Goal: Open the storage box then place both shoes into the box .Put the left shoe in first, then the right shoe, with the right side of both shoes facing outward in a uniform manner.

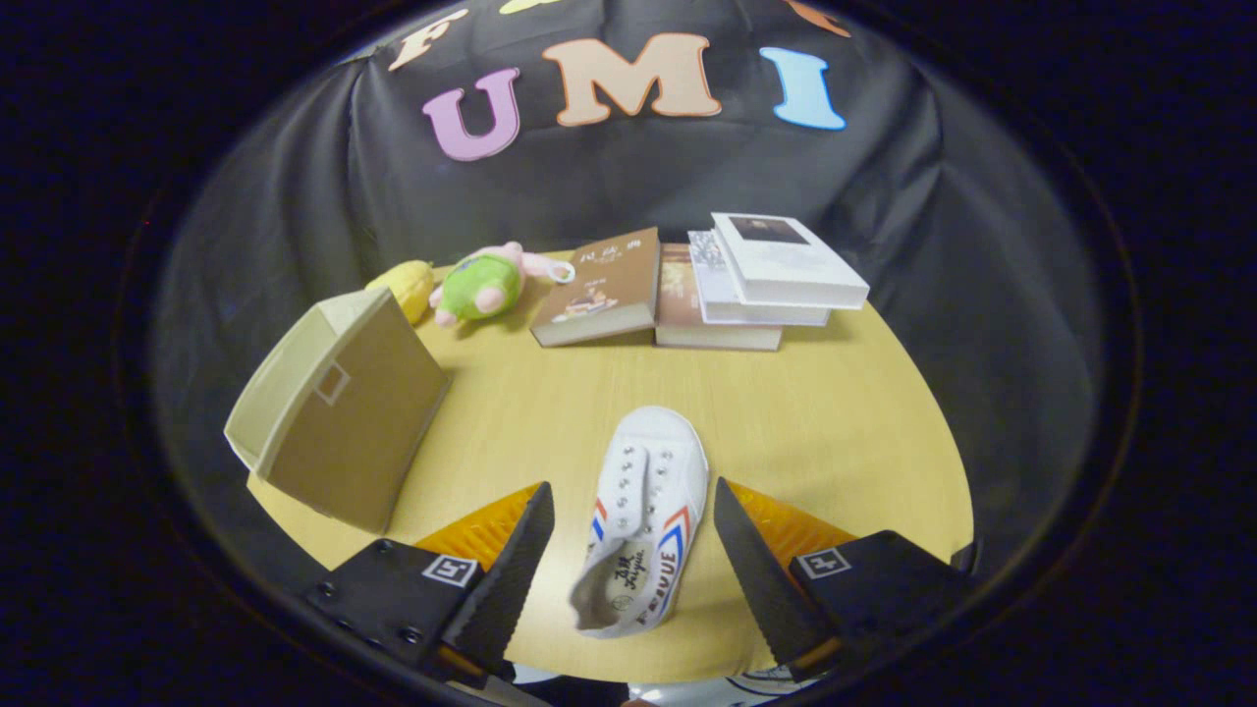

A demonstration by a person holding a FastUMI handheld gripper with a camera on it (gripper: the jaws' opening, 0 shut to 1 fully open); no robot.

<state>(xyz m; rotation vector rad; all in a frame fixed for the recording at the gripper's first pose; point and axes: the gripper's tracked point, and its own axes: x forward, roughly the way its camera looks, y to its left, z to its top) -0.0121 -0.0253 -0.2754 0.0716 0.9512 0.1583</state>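
Observation:
A white canvas shoe (643, 516) with red and blue side stripes lies on the wooden table (835, 412), toe pointing away from me. It sits between my two fingers, which stand apart on either side without touching it. My gripper (633, 506) is open. A beige storage box (339, 407) stands to the left of the fingers, tilted, with a small rectangular mark on its brown face. Part of another white shoe (746, 682) peeks out just under the gripper, mostly hidden.
Beyond the shoe lie several books (707, 285) in a loose pile at the table's far side. A green and pink plush toy (486, 283) and a yellow toy (405, 287) rest behind the box. Black cloth surrounds the table.

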